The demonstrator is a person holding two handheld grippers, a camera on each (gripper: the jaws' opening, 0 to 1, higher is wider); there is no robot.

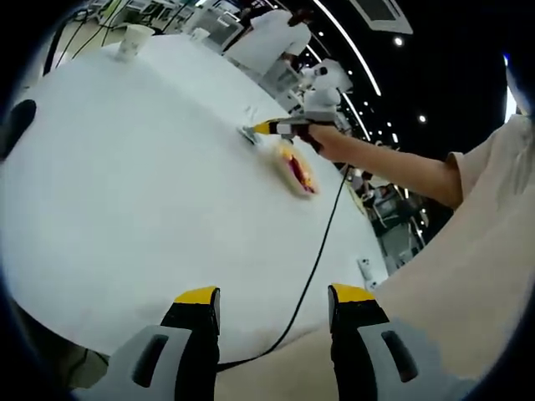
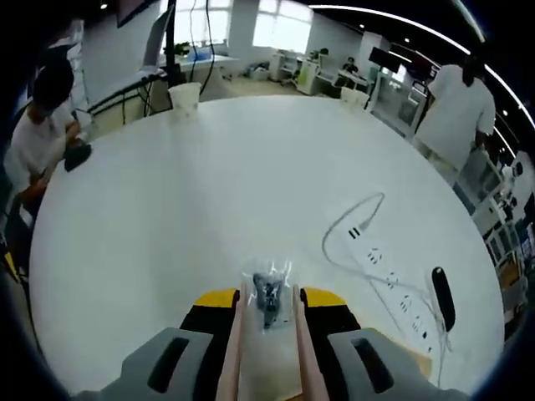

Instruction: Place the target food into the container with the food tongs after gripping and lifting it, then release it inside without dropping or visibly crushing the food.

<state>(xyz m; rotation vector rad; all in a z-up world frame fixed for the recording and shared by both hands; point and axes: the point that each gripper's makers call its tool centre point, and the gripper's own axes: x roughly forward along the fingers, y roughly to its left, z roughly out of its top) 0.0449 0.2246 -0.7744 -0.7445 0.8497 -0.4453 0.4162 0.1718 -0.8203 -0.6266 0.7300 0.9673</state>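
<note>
Right gripper (image 2: 267,305): I have it closed on the food tongs (image 2: 266,351); their tips pinch a small dark food piece (image 2: 267,299) in clear wrap, I think.
Left gripper (image 1: 272,301): jaws apart, holding nothing.
Container (image 1: 298,172): shallow dish with food, just beside the right gripper in the left gripper view.
Technique: I'd keep pressure light and let go low over the dish.
Right gripper view extra: power strip (image 2: 393,280) on white table (image 2: 209,184).

An open-plan office or lab: beyond the tongs (image 2: 266,311), a big round white counter (image 2: 251,184) carries a power strip (image 2: 393,284) just right of them, with desks, monitors (image 2: 159,33), bright windows (image 2: 280,10) and seated people far behind.
</note>
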